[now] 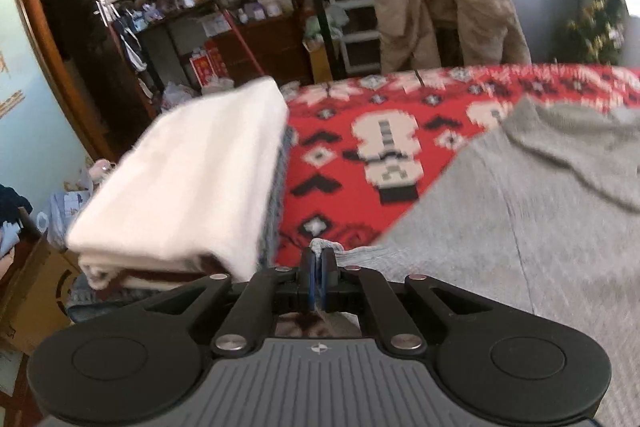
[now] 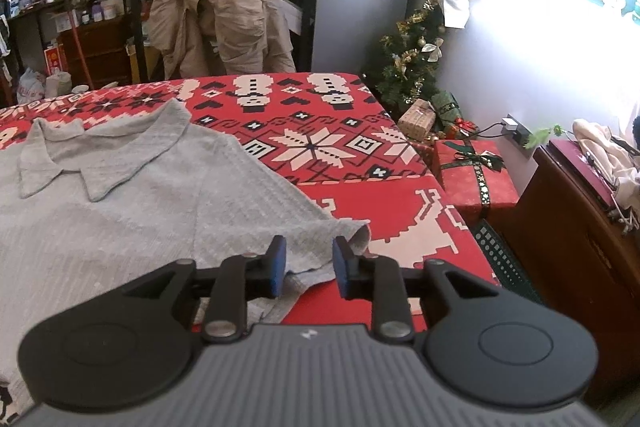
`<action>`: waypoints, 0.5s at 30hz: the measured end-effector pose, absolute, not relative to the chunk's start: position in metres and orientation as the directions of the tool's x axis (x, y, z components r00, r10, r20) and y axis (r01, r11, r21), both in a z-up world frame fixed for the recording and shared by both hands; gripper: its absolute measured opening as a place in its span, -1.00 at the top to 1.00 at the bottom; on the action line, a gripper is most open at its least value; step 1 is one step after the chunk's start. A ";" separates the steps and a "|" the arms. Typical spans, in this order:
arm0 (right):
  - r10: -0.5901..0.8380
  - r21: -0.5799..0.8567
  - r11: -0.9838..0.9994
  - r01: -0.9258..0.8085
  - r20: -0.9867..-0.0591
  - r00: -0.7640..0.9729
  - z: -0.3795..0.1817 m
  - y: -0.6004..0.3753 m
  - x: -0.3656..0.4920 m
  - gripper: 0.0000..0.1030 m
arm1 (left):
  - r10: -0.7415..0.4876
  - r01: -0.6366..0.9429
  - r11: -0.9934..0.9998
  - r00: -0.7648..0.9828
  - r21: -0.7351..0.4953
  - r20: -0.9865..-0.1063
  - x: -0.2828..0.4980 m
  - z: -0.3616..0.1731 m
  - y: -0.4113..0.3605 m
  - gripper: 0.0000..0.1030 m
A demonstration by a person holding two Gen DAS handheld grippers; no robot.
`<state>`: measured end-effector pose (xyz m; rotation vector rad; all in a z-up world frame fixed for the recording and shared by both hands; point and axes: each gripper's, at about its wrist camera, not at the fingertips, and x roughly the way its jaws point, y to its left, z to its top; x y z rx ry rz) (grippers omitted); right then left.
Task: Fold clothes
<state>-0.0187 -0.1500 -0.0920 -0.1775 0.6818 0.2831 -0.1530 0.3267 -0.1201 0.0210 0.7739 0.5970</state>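
A grey knit polo shirt (image 2: 120, 211) lies spread, collar away from me, on a red patterned cover (image 2: 328, 143). In the left wrist view the same shirt (image 1: 520, 227) fills the right side. My left gripper (image 1: 319, 255) is shut on a bit of the shirt's edge, and a tuft of grey fabric pokes out above the blue pads. My right gripper (image 2: 309, 259) stands open just over the shirt's short sleeve (image 2: 320, 227). The sleeve hem lies between and below the fingers, and the pads are not pressing on it.
A stack of folded white clothes (image 1: 192, 179) sits at the cover's left edge. Beyond the far edge, a beige jacket (image 2: 220, 15) hangs over a chair. To the right are a small Christmas tree (image 2: 412, 67), wrapped gifts (image 2: 472, 179) and a wooden cabinet (image 2: 572, 247).
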 end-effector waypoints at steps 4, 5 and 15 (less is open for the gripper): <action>0.227 -0.060 0.937 -0.344 -0.644 0.731 -0.088 -0.148 -0.025 0.26 | 0.511 -0.533 0.824 0.549 0.193 -0.661 -0.159 -0.125 0.327 0.55; 0.239 -0.054 0.933 -0.355 -0.644 0.727 -0.087 -0.147 -0.028 0.22 | 0.510 -0.539 0.822 0.554 0.184 -0.658 -0.163 -0.123 0.326 0.33; 0.454 0.065 0.825 -0.561 -0.668 0.590 -0.090 -0.126 -0.071 0.20 | 0.298 -0.476 0.876 0.662 -0.078 -0.688 -0.216 -0.097 0.290 0.11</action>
